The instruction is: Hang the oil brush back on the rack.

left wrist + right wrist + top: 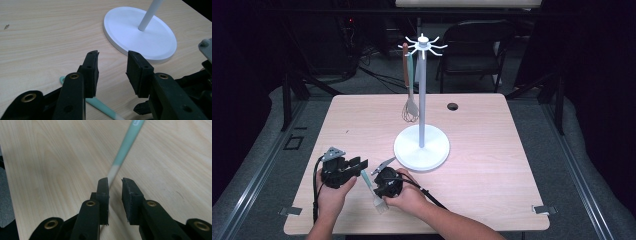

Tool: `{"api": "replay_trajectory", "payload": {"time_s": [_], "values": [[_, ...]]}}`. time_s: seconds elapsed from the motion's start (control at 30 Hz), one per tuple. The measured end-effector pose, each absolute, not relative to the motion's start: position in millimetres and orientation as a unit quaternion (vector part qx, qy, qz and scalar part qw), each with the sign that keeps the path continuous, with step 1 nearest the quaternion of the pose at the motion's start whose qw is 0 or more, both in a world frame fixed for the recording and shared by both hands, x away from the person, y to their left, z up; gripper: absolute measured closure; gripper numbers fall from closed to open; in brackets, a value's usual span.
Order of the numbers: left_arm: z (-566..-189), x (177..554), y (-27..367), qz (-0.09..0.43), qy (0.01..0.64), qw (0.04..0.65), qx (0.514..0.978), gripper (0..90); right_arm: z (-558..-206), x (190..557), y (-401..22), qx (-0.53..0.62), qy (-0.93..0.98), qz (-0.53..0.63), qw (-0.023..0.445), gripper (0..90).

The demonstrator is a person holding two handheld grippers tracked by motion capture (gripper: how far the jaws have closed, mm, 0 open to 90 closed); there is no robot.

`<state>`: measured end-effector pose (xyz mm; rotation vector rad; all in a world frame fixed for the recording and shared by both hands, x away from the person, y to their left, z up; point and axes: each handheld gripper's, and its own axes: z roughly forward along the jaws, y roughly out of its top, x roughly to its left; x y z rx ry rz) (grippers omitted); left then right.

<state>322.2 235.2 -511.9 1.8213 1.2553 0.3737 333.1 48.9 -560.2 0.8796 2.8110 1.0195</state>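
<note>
Pale teal pastry brush lies flat on the table near its front edge, between the two grippers; slim teal handle, whitish neck, pale bristle head toward the person. Right gripper sits just right of the brush, jaws a narrow gap apart; in the right gripper view the brush runs up and away from the jaw tips, its whitish neck just at the gap's mouth, not clamped. Left gripper just left of the handle end, jaws apart, nothing between; the brush's handle passes beneath them.

Behind: white utensil stand, round flat base, thin post, spoked hook crown. A wire whisk with brown handle hangs from one hook.

Table light wood grain, matte, with a cable hole at the rear. Room dark; folding chair beyond.
</note>
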Motion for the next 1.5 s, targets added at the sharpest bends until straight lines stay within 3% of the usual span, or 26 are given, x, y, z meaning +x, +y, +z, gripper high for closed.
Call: {"api": "replay_trajectory", "payload": {"time_s": [0.37, 0.7, 1.0, 1.5], "values": [[-514, 312, 245, 0.155, 0.518, 0.428, 0.724, 61.6, -568, 331, 66, 0.272, 0.909, 0.316, 0.018, 74.5], [-514, 312, 244, 0.158, 0.518, 0.430, 0.722, 61.6, -568, 332, 58, 0.284, 0.904, 0.319, 0.021, 81.3], [-516, 321, 229, 0.146, 0.499, 0.428, 0.740, 61.6, -567, 333, 7, 0.300, 0.902, 0.311, 0.018, 83.2], [-522, 343, 191, 0.121, 0.462, 0.425, 0.769, 61.6, -565, 301, -111, 0.339, 0.889, 0.304, 0.041, 83.1]]}}
